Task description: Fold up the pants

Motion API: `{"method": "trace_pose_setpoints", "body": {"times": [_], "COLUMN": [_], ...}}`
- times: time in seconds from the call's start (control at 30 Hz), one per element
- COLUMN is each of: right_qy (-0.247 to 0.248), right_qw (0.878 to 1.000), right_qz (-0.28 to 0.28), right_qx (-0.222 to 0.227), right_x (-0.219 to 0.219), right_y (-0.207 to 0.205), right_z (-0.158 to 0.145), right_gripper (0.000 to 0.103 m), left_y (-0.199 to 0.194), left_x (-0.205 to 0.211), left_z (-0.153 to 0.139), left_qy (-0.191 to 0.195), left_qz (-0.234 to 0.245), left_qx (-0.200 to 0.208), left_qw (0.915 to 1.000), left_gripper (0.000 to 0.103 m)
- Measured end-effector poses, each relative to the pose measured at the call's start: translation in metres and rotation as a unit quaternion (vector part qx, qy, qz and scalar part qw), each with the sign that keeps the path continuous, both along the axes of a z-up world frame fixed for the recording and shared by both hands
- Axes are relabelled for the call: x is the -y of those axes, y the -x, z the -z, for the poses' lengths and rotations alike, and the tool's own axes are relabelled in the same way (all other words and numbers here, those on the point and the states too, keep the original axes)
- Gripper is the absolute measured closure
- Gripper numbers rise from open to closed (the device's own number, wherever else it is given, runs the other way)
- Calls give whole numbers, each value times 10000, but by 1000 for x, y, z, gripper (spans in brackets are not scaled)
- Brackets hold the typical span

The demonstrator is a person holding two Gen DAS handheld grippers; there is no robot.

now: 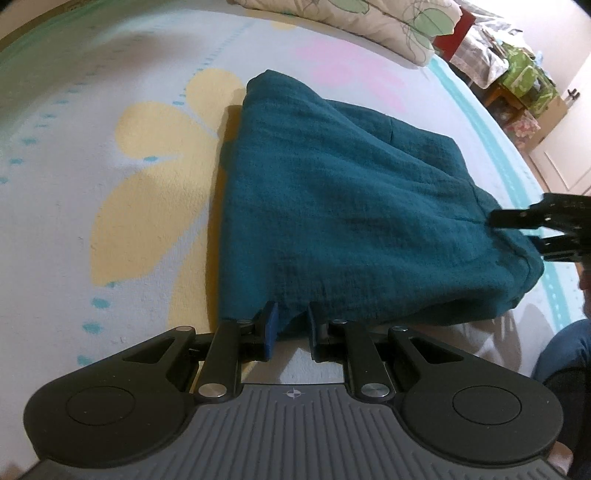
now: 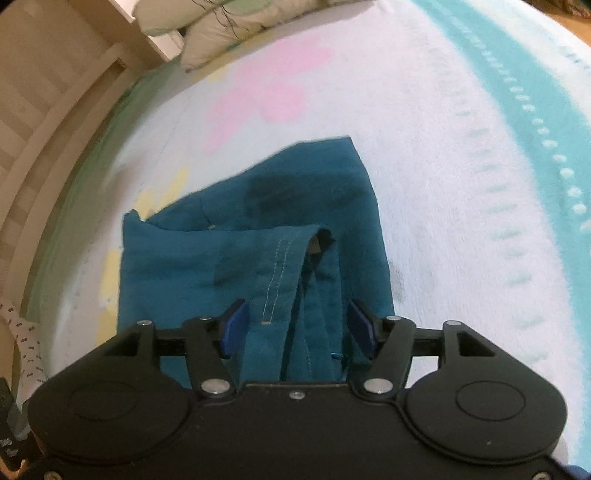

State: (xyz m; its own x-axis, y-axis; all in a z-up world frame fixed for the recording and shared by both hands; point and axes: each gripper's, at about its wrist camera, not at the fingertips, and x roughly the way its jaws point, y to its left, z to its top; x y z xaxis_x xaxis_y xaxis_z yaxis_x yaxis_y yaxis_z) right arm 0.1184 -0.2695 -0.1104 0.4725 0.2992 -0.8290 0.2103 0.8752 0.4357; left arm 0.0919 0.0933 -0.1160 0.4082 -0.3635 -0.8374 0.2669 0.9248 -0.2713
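Observation:
Teal pants (image 1: 351, 203) lie folded into a thick bundle on a flower-print bed sheet (image 1: 110, 221). My left gripper (image 1: 291, 328) is at the bundle's near edge, its blue pads close together with the fabric edge pinched between them. That edge looks slightly raised, with a shadow under the left side. In the right wrist view the pants (image 2: 240, 258) show a stitched hem folded over on top. My right gripper (image 2: 297, 328) stands wide open astride that hem, pads clear of the cloth. The right gripper (image 1: 517, 232) also shows at the bundle's right edge in the left wrist view.
A leaf-print quilt or pillow (image 1: 388, 18) lies at the far end of the bed. Cluttered furniture (image 1: 517, 81) stands beyond the bed's right edge. A person's knee in jeans (image 1: 565, 354) is at the near right. A pale wooden bed frame (image 2: 44, 129) runs along the left.

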Motion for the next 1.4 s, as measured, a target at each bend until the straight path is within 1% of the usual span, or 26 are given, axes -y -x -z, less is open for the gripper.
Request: {"method": "trace_pose_setpoints", "body": {"times": [0.13,0.17,0.2,0.23,0.33,0.37,0.4,0.43,0.47,0.5,0.57,0.63,0.7,0.73,0.8,0.83,0.87,0.9,0.97,1.0,1.07,1.1,1.13,1.27,1.33,1.4], "right_qy": [-158,-194,-260,-335,-463,-511,-657,-800,-929,-854,-305,37,189,258,514,532,435,322,385,434,175,122,208,607,686,670], "right_qw": [9993,9994,9994,9992,9984,9979,9966,9955,9945,9954,9963,9911,9864,9855,9859,9884,9919,9956,9978,9980,9998,9999,9996,9948,9920,9901], "right_qz": [-88,-108,-147,-187,-332,-407,-492,-491,-428,-421,-749,-1052,-1089,-1059,-938,-864,-812,-706,-540,-442,-133,4,143,272,150,-117], "right_qx": [-327,-258,-147,-112,-53,-25,-37,-118,-206,-122,288,821,1219,1302,1289,1127,875,522,15,-135,-1,51,147,777,1045,1225], "right_x": [-5,-6,-7,-9,-13,-13,-14,-14,-15,-18,-33,-41,-41,-37,-29,-24,-20,-13,-3,1,11,16,18,19,13,3], "right_y": [-8,-6,-5,-5,-7,-7,-8,-10,-10,-9,-10,-7,-10,-11,-17,-22,-26,-30,-30,-27,-17,-11,-6,11,18,25], "right_z": [23,25,25,25,26,26,28,31,33,27,0,-34,-62,-69,-68,-59,-47,-28,0,9,5,-1,-11,-51,-66,-74], "right_gripper": [34,32,24,19,19,22,40,73,82,82,82,83,83,83,82,82,81,80,68,61,59,50,46,46,46,46], "left_y": [0,-1,-1,-1,0,0,0,0,1,2,4,6,9,11,14,14,15,15,15,15,13,13,10,-6,-14,-19], "left_x": [-1,-1,0,0,-1,0,0,0,1,1,1,1,3,4,6,7,8,8,9,9,9,10,11,26,39,51], "left_z": [1,1,1,1,2,2,2,2,1,1,-2,-6,-12,-17,-23,-26,-28,-29,-33,-37,-44,-47,-51,-61,-62,-59], "left_qy": [41,37,33,30,41,44,50,56,59,59,59,48,74,83,52,41,32,19,-46,-104,-215,-263,-324,-430,-418,-380], "left_qz": [-31,-27,-21,-15,-16,-27,-34,-45,-58,-69,-115,-171,-212,-226,-217,-202,-189,-182,-132,-99,-44,-10,30,158,234,361], "left_qx": [-2,2,9,15,18,18,19,26,33,41,88,162,265,354,455,476,492,511,534,556,656,716,770,963,995,996], "left_qw": [10000,10000,10000,10000,10000,10000,10000,10000,10000,10000,9999,9997,9994,9991,9987,9987,9986,9985,9985,9984,9976,9971,9965,9943,9939,9936], "left_gripper": [86,86,86,86,86,86,87,86,87,86,87,87,86,86,86,86,86,86,86,87,86,86,86,86,86,86]}}
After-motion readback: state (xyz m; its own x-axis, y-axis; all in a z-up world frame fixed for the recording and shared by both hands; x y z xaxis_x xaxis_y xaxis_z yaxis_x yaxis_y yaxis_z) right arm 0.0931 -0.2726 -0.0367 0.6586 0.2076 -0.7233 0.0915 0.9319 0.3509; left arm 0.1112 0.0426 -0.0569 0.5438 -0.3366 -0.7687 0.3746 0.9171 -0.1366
